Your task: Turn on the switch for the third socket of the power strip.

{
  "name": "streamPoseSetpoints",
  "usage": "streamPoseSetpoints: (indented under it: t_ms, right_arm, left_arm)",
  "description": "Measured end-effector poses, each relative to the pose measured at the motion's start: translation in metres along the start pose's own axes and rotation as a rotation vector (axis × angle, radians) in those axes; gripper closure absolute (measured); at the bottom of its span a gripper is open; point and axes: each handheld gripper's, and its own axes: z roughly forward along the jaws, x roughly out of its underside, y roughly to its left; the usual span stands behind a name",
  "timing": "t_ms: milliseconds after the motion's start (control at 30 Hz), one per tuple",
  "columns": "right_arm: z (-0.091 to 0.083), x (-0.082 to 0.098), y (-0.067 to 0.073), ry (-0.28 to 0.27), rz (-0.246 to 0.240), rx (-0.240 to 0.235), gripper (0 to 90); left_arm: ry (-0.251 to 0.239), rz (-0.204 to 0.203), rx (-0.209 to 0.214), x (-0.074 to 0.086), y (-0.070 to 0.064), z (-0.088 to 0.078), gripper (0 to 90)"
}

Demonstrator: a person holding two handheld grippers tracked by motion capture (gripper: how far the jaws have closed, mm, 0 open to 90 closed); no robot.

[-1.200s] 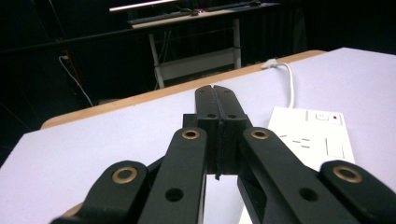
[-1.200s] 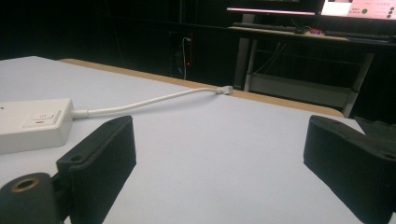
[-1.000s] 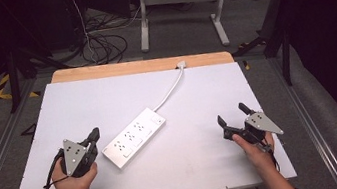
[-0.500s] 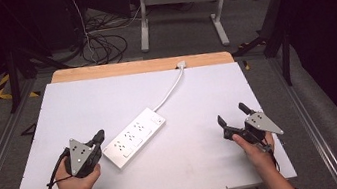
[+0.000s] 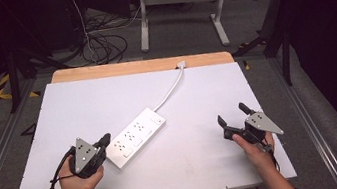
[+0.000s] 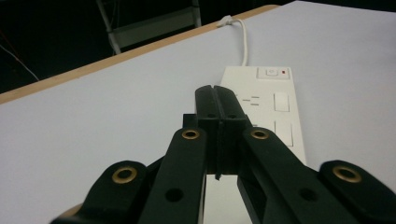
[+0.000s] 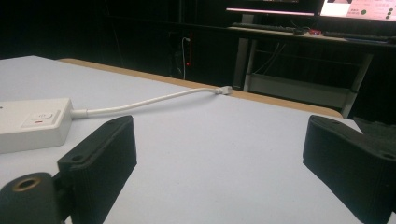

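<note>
Power strip [image 5: 135, 137], white, lying diagonally at centre-left of the tabletop [image 5: 207, 94], its cord [image 5: 171, 90] running to the far edge; left gripper [image 5: 104, 140], jaws pressed together, just beside its near end; right gripper [image 5: 232, 115], jaws wide, well apart at right.

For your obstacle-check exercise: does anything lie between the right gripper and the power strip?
Nothing visible does. Bare white table lies between the right gripper, jaws open, and the power strip; its cord runs away toward the far edge.
</note>
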Motion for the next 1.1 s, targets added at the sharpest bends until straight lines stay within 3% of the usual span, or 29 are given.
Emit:
streamPoseSetpoints:
  t_ms: [1100]
  right_arm:
    - [0.0, 0.0, 0.0, 0.001, 0.0, 0.002, 10.2]
  left_arm:
    - [0.094, 0.058, 0.125, 0.002, -0.011, 0.012, 90.0]
